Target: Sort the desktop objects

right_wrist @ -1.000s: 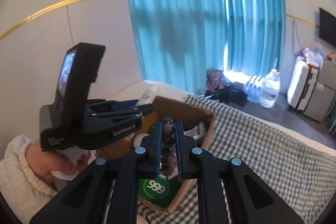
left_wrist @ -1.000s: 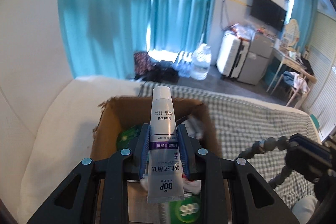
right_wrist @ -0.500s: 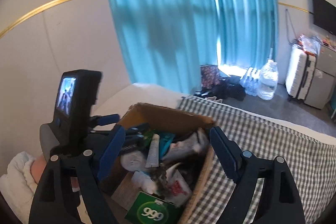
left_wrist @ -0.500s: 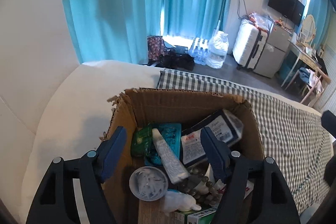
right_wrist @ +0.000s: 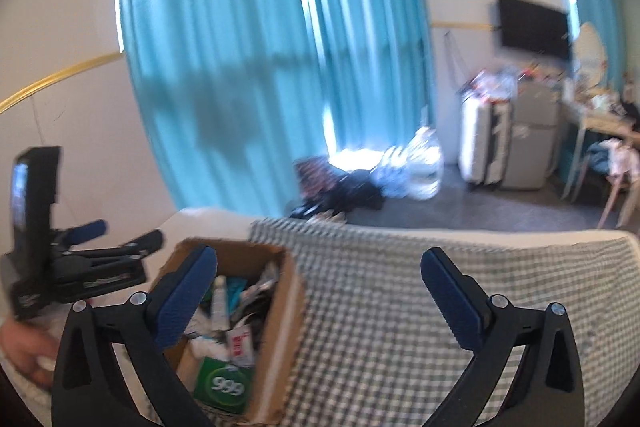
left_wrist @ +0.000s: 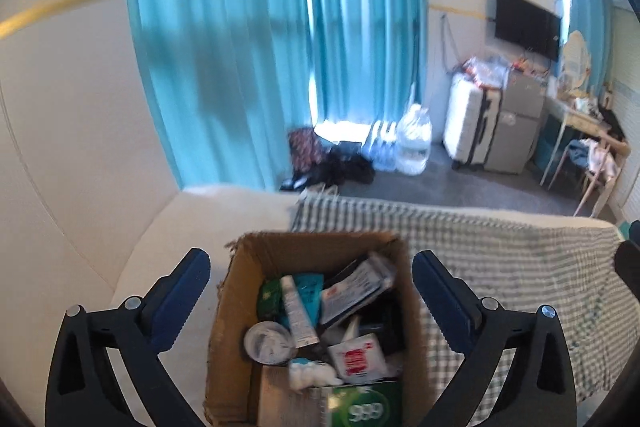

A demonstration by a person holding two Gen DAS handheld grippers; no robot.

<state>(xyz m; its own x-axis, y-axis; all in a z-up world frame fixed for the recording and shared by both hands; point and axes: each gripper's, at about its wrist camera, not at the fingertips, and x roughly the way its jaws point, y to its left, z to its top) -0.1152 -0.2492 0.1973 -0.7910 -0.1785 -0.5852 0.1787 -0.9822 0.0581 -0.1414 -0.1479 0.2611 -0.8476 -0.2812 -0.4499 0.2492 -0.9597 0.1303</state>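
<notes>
An open cardboard box (left_wrist: pixel 230 307) (right_wrist: pixel 290 307) stands on a white cushion beside a checked cloth. Inside lie a white tube (left_wrist: pixel 298 311) (right_wrist: pixel 219 301), a green "999" box (left_wrist: pixel 366 405) (right_wrist: pixel 224 383), a red-and-white packet (left_wrist: pixel 356 357), a round white lid (left_wrist: pixel 268 341) and other small items. My left gripper (left_wrist: pixel 310 259) hangs over the box, its jaws opening wide, with nothing between the pads. My right gripper (right_wrist: pixel 319 254) is above the box's right edge and the cloth, its jaws also opening and holding nothing. The left gripper (right_wrist: pixel 128 233) shows at the left in the right wrist view, held by a hand (right_wrist: pixel 24 347).
The checked cloth (left_wrist: pixel 500 267) (right_wrist: pixel 400 307) spreads to the right of the box. The white cushion (left_wrist: pixel 120 247) curves round on the left. Beyond are teal curtains, bags and water bottles on the floor, a suitcase (left_wrist: pixel 466 123) and a desk with a chair.
The left gripper let go of the white tube, which now lies in the box. The right gripper released a string of dark beads. Both opened wide and drew up and back.
</notes>
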